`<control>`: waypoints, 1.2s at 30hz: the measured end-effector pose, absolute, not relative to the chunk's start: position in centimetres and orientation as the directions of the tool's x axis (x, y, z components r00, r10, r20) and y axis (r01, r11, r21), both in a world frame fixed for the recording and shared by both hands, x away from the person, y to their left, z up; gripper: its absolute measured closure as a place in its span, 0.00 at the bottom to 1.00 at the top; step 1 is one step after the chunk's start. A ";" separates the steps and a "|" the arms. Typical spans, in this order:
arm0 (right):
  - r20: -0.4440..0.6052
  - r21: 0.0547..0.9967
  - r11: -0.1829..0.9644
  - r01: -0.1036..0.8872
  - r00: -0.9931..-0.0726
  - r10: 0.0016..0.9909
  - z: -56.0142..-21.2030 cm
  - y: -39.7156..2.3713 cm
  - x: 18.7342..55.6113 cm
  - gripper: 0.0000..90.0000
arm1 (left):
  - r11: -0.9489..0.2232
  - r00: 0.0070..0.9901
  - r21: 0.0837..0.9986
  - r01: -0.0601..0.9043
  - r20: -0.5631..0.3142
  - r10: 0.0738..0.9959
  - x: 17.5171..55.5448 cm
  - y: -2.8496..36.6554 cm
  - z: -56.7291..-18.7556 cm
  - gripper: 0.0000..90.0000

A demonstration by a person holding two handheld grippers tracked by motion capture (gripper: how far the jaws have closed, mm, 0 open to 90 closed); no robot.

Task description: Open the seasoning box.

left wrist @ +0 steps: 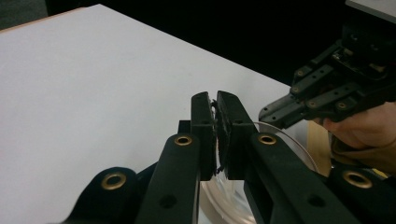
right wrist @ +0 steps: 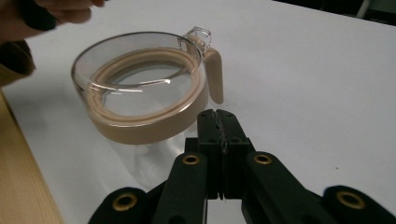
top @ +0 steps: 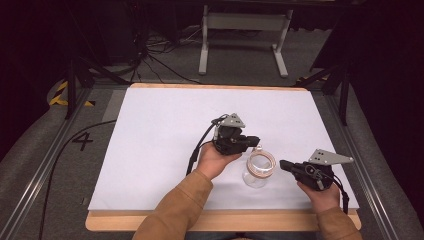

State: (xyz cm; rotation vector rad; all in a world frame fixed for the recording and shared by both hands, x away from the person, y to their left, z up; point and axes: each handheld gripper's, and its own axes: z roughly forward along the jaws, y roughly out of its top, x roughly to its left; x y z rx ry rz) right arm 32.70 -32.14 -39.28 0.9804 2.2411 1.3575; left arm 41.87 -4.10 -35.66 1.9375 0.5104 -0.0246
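A clear glass jar (top: 259,169) with a beige lid ring stands on the white sheet near the front of the table. In the right gripper view the jar (right wrist: 140,93) shows a clear loop and a beige strap on its far side. My left gripper (top: 255,140) hovers just above the jar's far rim, and its jaws are shut with only a thin dark slit between the pads (left wrist: 216,100). The jar's clear rim (left wrist: 289,140) curves below them. My right gripper (top: 283,164) points at the jar from the right, a little apart from it, shut with nothing held (right wrist: 223,119).
The white sheet (top: 165,145) covers a wooden tabletop whose edge (top: 220,220) runs along the front. A metal stand (top: 245,35) and cables lie on the floor behind. Rails flank the table on both sides.
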 end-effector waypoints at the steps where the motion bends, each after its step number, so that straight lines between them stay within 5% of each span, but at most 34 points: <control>1: 0.070 0.871 0.300 0.390 -0.702 0.708 -39.4 -32.2 32.6 0.99 | -0.336 0.910 0.873 0.354 -0.238 0.340 42.1 -4.4 -35.8 0.95; 36: 0.050 0.871 0.336 0.357 -0.747 0.663 -39.1 -30.9 30.8 0.99 | -0.375 0.905 0.850 0.369 -0.238 0.352 43.3 -5.4 -37.3 0.96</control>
